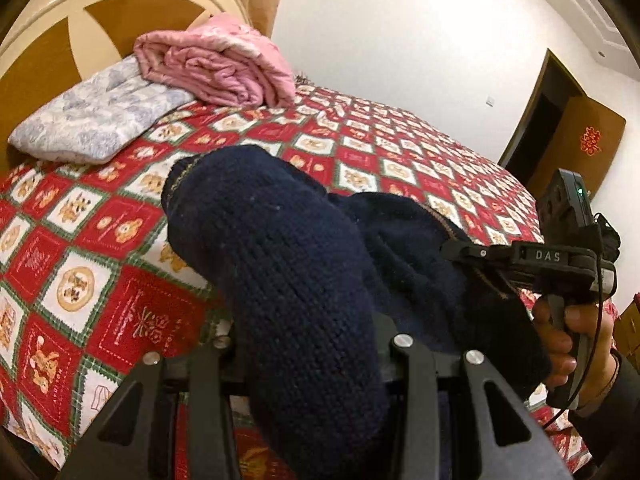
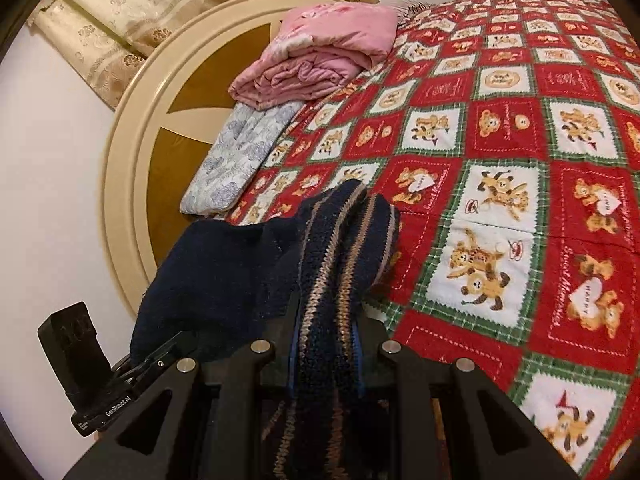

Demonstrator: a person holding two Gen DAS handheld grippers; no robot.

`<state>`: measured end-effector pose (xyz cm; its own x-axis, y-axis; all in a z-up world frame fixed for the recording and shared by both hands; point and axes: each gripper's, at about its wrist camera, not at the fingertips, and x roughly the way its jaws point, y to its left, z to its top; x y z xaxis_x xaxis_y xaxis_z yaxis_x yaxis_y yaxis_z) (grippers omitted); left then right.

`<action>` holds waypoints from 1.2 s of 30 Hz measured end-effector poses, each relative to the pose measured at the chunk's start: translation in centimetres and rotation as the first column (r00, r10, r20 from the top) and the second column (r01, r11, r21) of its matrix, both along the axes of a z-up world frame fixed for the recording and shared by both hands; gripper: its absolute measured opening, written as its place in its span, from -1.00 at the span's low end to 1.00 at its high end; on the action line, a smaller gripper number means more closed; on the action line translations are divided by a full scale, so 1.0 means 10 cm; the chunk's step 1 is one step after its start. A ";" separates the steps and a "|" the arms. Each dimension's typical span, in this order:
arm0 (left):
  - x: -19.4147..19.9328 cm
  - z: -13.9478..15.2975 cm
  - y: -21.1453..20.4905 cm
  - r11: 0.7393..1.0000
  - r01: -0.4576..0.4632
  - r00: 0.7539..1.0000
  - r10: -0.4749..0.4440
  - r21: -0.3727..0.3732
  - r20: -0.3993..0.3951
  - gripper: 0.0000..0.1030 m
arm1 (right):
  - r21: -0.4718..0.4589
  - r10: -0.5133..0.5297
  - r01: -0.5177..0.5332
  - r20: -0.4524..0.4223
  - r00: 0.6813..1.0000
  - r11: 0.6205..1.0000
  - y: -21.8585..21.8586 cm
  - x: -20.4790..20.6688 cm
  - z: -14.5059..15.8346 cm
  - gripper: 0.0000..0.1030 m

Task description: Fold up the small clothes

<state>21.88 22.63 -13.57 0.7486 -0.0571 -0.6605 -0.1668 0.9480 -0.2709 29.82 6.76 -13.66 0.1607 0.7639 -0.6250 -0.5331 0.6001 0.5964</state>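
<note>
A dark navy knit garment (image 1: 280, 248) hangs between both grippers above the bed. In the left wrist view it bulges over my left gripper (image 1: 308, 344) and hides the fingers; the jaws are shut on the bunched knit. My right gripper (image 1: 460, 254), held by a hand (image 1: 560, 336), pinches the garment's other edge. In the right wrist view the garment's tan-striped band (image 2: 340, 240) runs between the fingers of my right gripper (image 2: 326, 332), which is shut on it. At lower left there, my left gripper (image 2: 156, 360) holds the plain navy part (image 2: 224, 268).
The bed carries a red, white and green bear-pattern quilt (image 1: 100, 220) (image 2: 500, 160). A folded pink blanket (image 1: 216, 64) (image 2: 320, 52) and a blue-white pillow (image 1: 92, 120) (image 2: 240, 156) lie by the round headboard (image 2: 140, 160). A brown door (image 1: 560, 132) stands beyond the bed.
</note>
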 end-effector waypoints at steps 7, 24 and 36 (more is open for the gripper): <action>0.00 -0.25 0.12 1.000 -0.010 0.999 0.009 -0.025 -0.036 -0.19 | -0.036 -0.008 0.007 -0.029 1.000 0.999 0.04 0.14 -0.18 -0.60; -0.45 -0.49 0.19 0.991 -0.105 0.994 0.102 -0.080 -0.042 0.64 | -0.090 -0.150 0.141 -0.092 0.984 0.986 -0.40 0.14 -0.38 0.04; -1.29 0.08 -0.30 0.987 -0.115 0.993 0.112 0.110 0.039 0.64 | -0.192 -0.190 0.265 0.336 0.922 0.945 -0.85 -1.28 0.64 0.07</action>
<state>8.94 19.59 -12.80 0.7671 0.1023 -0.6333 -0.2678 0.9481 -0.1712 17.07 -1.76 -7.26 0.5263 0.5248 -0.6690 -0.5003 0.8273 0.2554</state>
